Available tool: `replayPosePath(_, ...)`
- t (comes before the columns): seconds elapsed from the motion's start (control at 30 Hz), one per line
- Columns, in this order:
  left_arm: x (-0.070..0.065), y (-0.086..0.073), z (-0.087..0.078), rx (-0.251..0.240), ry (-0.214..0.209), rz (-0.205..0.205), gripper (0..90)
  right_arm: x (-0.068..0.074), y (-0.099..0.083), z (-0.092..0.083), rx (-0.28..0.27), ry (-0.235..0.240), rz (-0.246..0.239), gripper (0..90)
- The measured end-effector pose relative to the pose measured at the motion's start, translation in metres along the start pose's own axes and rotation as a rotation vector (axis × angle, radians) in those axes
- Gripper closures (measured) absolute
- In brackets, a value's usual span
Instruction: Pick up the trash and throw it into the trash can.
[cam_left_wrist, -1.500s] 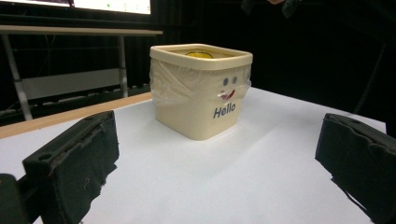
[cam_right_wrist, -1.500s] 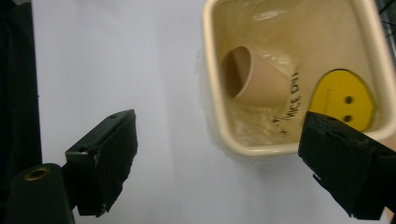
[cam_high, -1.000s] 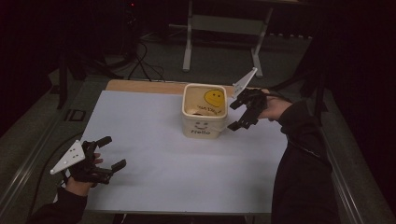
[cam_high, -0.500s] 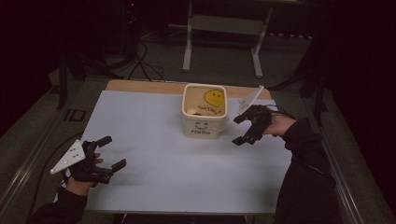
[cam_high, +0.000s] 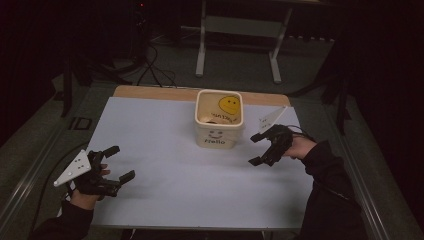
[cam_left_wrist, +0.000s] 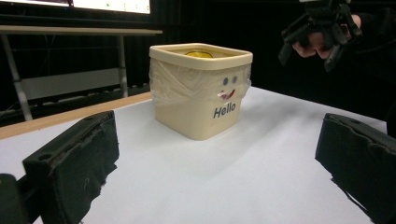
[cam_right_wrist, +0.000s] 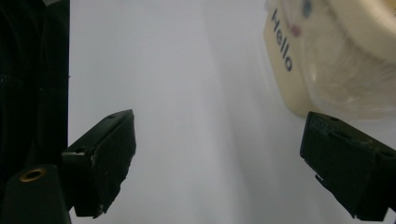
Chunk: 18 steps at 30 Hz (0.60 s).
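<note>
The white tabletop carries a cream tub marked "Hello" near its far edge. Your right tongs hover just right of the tub, jaws spread, empty. Your left tongs sit at the near-left corner, spread, empty.

Both grippers are showing matte black frames with blocky, padded jaws; a brass-coloured threaded insert is sitting beside the right gripper's jaw. The left gripper is carrying a pale three-cornered plate behind its jaws. The person is wearing dark sleeves.
</note>
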<state>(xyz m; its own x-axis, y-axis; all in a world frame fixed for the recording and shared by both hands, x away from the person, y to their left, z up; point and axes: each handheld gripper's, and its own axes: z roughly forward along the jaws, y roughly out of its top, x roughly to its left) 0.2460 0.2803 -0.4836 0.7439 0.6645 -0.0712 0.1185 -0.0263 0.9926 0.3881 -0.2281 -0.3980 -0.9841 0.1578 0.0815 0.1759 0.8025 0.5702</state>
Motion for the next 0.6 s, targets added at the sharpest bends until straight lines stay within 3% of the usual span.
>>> replayPosePath(0.2,0.000,0.000,0.001,0.001,-0.003,0.001,0.7,0.005,-0.011,0.009,-0.020,0.033,0.034,10.4)
replayPosePath(0.6,0.000,0.000,0.000,0.001,-0.003,0.003,0.7,0.013,-0.031,0.032,-0.057,-0.016,0.056,10.4)
